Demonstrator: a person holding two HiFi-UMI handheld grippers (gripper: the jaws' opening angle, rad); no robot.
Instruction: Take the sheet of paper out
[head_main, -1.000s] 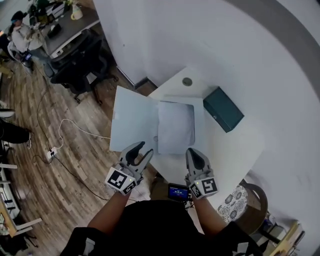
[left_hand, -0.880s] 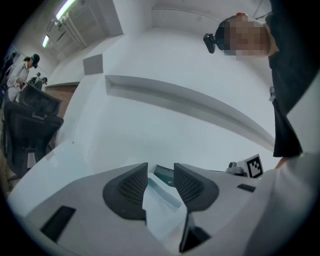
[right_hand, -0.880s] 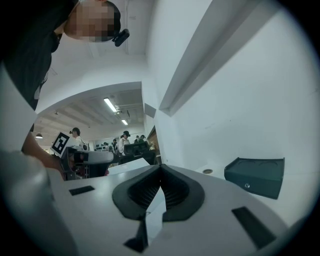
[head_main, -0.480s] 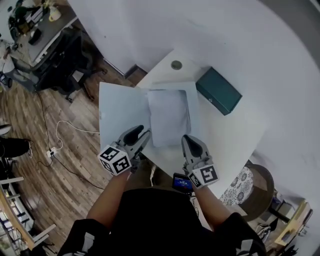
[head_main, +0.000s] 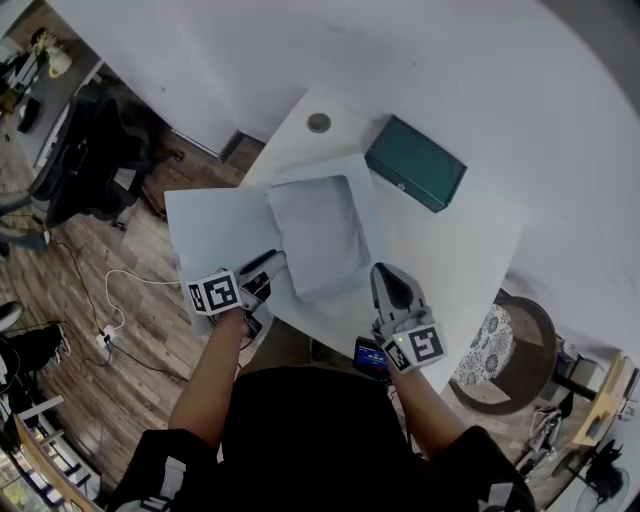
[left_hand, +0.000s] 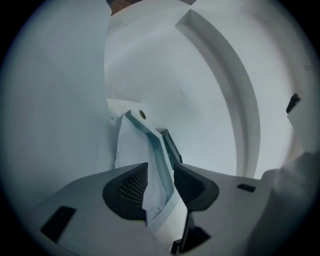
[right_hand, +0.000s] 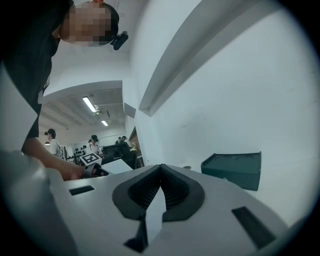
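Observation:
A pale blue folder (head_main: 215, 225) lies open on the white table (head_main: 450, 260), with its left flap hanging past the table edge. A pale sheet of paper (head_main: 315, 230) rests on the folder's right half. My left gripper (head_main: 270, 262) lies rolled on its side at the folder's near edge. Its jaws stand open, with the folder's edge (left_hand: 156, 145) and the white sheet (left_hand: 129, 150) running between them, and the pads do not press. My right gripper (head_main: 385, 272) hovers over the table near the sheet's front right corner. It is shut and empty (right_hand: 161, 167).
A dark green box (head_main: 415, 163) sits at the table's far right, also in the right gripper view (right_hand: 235, 170). A round cable hole (head_main: 319, 122) marks the far corner. A patterned stool (head_main: 490, 360) stands to the right, office chairs (head_main: 100, 150) and a floor cable (head_main: 120, 300) to the left.
My left gripper has dropped, rolled onto its side and come to the folder's near edge, which now runs between its jaws. The right gripper has edged forward a little.

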